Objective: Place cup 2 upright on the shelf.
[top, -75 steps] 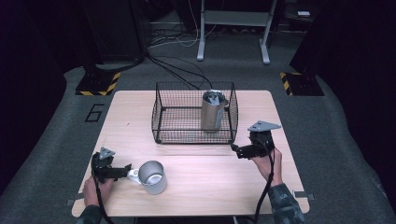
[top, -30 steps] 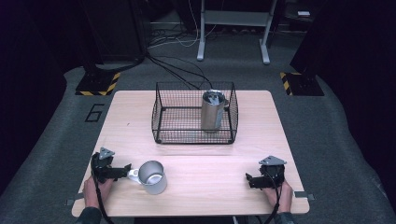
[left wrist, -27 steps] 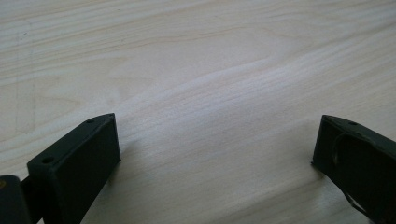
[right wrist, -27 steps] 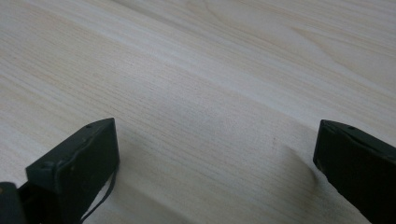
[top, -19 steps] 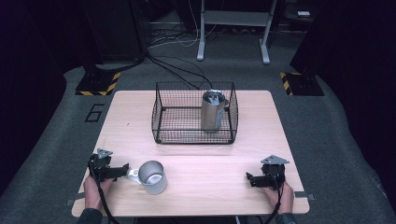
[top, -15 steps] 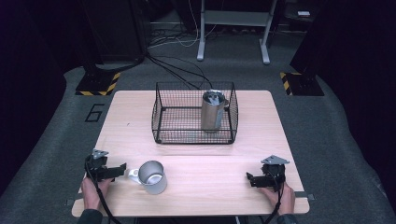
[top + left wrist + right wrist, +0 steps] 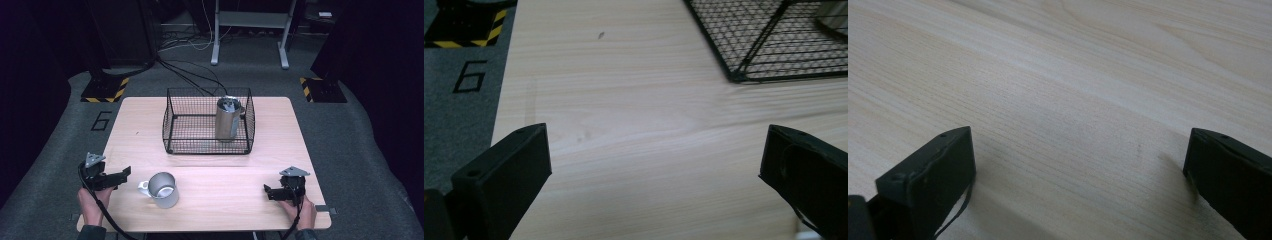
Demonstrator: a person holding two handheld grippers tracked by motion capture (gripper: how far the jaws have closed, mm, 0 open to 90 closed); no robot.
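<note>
Left gripper [image 7: 122, 174] sits low over the near left part of the table [image 7: 280, 130], jaws spread wide with nothing between them; in the left gripper view only bare wood lies in the gap, with a corner of the wire basket [image 7: 769, 45] beyond. Right gripper [image 7: 268, 192] rests near the front right edge, jaws likewise wide and empty, bare woodgrain between them in the right gripper view. The steel mug [image 7: 163, 190] stands just to the right of the left gripper, apart from its jaw tips, mouth up and slightly tilted toward the camera, handle [image 7: 144, 187] on the side facing that gripper. The wire basket [image 7: 172, 120] stands well beyond it at table centre, already holding a tall steel cup [image 7: 227, 120] upright in its right half. Judged risks: the mug is smooth and round, so a pinch taken off-centre or on the handle could spin it or squirt it out. A jaw tip arriving low could shove the mug along the table instead of straddling its wall. If it is lifted toward the basket, clipping the wire rim or knocking the tall cup seems likely should clearance be low.
</note>
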